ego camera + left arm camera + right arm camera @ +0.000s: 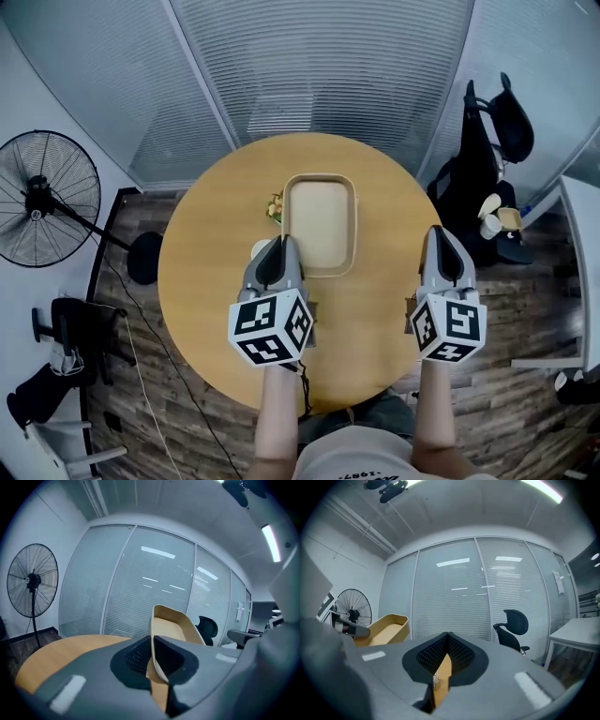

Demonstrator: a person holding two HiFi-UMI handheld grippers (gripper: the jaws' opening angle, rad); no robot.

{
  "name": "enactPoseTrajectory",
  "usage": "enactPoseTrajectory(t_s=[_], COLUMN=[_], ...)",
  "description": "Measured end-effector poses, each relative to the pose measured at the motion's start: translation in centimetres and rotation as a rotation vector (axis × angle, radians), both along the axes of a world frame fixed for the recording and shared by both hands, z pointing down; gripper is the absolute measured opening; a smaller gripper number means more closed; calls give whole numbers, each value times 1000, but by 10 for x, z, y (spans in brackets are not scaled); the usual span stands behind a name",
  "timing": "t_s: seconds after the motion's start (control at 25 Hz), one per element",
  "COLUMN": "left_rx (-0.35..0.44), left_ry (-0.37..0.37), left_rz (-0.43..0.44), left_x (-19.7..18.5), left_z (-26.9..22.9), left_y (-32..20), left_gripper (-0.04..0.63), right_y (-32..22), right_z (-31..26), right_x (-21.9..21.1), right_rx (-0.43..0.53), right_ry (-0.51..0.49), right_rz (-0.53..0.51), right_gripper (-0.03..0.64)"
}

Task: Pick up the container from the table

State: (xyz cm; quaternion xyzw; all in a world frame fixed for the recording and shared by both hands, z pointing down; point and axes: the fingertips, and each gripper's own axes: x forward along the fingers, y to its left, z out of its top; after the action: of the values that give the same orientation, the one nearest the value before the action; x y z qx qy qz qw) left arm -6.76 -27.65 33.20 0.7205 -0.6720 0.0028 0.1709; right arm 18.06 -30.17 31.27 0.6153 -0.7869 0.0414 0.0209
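Tan and shallow, the container (321,225) sits near the middle of the round wooden surface (202,281), its long side running away from the person. The left claw (279,246) is at the container's near-left corner. The left gripper view shows its jaws pinched onto the thin side wall, one pad inside the rim and one outside, with the tray rising ahead of them. The right claw (442,234) hangs well apart to the right of the container. Its jaws are drawn almost together with nothing between them; only a sliver of the wooden surface shows through the slit. A small yellow-green object (274,207) lies just beside the container's far-left edge, too small to identify. A standing fan (42,197) and an office chair (492,150) stand off the surface. The step in hand looks like the grasp itself, with the hold on the wall apparently made. Whether the base is clear of the wood I cannot tell from these views. The next move calls for a steady, level raise. A one-sided pinch on a thin wall may let the far end sag or the tray twist, so the lift should be slow, and the small object beside the rim should be kept from being dragged along.
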Motion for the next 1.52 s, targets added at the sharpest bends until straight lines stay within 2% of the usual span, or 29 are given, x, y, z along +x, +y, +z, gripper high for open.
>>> enactPoseTrajectory(t_s=[0.6,1.52], left_rx=[84,96], left_ry=[14,24], left_rz=[-1,13], left_x=[-3,-3], left_z=[-39,-43], left_y=[24,25], left_gripper=[18,18], right_y=[17,21], right_z=[-35,-44], right_x=[-3,2], right_rx=[71,94], right_ry=[2,28], right_rz=[-4,29], right_gripper=[23,23])
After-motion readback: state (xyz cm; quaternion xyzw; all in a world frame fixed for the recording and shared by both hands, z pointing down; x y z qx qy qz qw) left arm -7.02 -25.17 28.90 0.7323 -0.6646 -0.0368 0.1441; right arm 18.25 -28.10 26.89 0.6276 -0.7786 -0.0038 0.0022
